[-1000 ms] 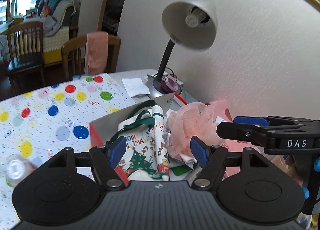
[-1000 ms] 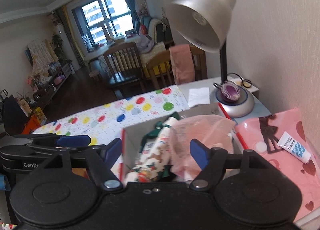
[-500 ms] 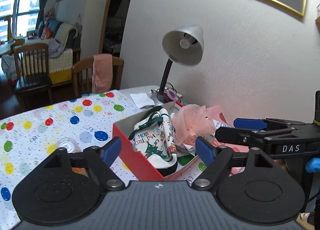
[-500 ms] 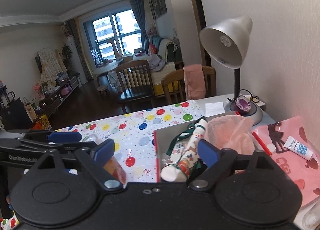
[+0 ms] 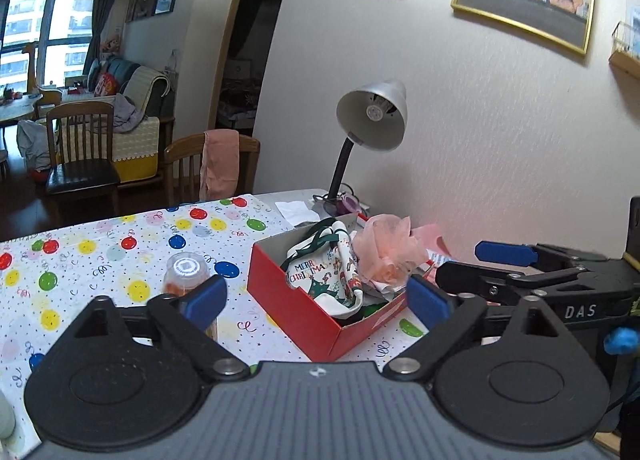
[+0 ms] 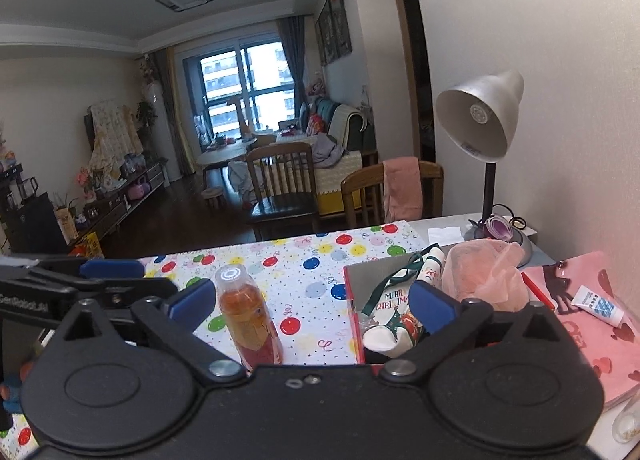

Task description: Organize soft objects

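The red cardboard box [image 5: 304, 312] sits on the spotty balloon tablecloth [image 5: 100, 260], and inside it are the white Christmas cloth bag [image 5: 332, 276] and the fluffy pink net puff [image 5: 384, 252], tucked in together so they look tidy. The left gripper [image 5: 316, 300] and the right gripper [image 6: 312, 300] are both opening wide and hold nothing. That probably means the soft things are put away.

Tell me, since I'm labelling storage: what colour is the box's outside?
Red, shown best in the left wrist view: the box shows its red outer walls.
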Demonstrator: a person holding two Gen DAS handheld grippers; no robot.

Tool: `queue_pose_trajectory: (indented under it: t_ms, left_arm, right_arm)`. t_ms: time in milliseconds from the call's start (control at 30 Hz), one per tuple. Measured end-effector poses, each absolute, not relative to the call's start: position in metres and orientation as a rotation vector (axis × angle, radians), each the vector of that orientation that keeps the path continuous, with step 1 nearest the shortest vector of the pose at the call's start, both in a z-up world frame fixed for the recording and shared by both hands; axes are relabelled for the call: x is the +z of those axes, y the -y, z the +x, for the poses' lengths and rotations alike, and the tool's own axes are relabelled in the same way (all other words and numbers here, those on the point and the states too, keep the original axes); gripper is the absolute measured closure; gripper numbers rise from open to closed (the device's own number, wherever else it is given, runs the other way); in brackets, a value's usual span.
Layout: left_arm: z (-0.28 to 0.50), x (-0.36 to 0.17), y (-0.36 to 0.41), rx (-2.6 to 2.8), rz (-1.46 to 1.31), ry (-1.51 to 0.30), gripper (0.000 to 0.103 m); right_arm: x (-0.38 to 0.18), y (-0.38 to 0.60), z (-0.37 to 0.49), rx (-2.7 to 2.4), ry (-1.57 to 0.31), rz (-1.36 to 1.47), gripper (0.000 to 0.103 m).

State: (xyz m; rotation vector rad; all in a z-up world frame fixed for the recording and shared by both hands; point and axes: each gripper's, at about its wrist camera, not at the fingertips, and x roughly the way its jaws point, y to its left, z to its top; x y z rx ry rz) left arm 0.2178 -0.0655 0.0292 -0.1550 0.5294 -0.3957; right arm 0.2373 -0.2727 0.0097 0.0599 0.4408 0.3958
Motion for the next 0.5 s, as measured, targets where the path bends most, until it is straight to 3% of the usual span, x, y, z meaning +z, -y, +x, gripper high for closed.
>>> queue_pose_trajectory:
  t_ms: [500]
  left_arm:
    - [0.196,0.022,0.056,-0.362,-0.13,-0.516,0.002]
  right_arm:
    - [0.002,0.257,0.22,0.405,-0.436,0.06,0.0]
